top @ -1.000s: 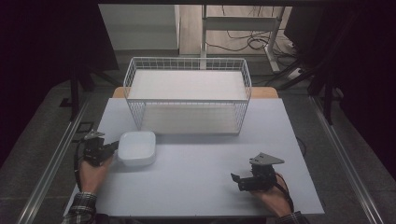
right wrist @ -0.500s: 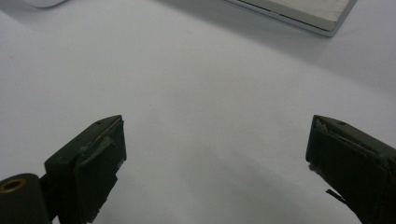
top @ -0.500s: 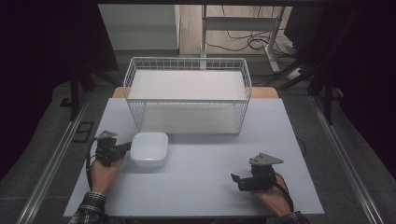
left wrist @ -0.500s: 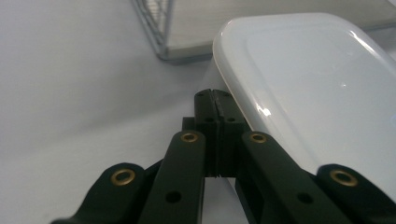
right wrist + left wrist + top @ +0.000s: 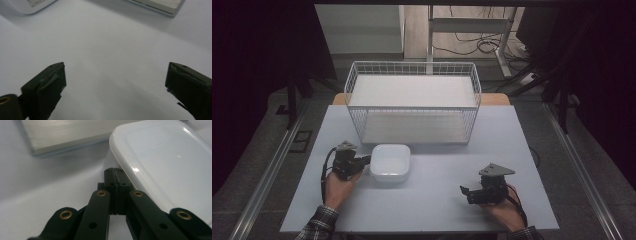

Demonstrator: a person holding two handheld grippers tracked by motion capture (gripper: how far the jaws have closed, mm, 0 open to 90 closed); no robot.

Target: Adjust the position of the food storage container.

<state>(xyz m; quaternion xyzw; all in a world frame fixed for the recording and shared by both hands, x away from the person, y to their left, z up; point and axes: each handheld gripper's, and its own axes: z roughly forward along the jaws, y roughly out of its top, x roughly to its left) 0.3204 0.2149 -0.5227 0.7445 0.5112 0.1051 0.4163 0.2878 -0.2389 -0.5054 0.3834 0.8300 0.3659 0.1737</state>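
White container (image 5: 389, 162): square outline, rounded corners, glossy smooth top face with a shallow raised border, seen in the left gripper view (image 5: 165, 162) as a lidded or inverted dish; cannot tell which. Resting on the pale grey table (image 5: 432, 200), just in front of the white wire basket (image 5: 412, 107), toward the basket's left half.

Left gripper (image 5: 362, 161): at the container's left edge, jaws pressed together with no gap, tips touching the container's side at its rim (image 5: 116, 173). Whether any part of the rim sits between the jaws: cannot tell. Held by the left hand (image 5: 338, 186), plaid sleeve cuff at the wrist.

Right gripper (image 5: 468, 195): well apart from the container, to its right and nearer the table's front edge, jaws spread wide, nothing between them (image 5: 115, 82); bare table surface below. Grey three-cornered plate on top.

Basket: rectangular, white flat panel inside, standing at the table's far side.
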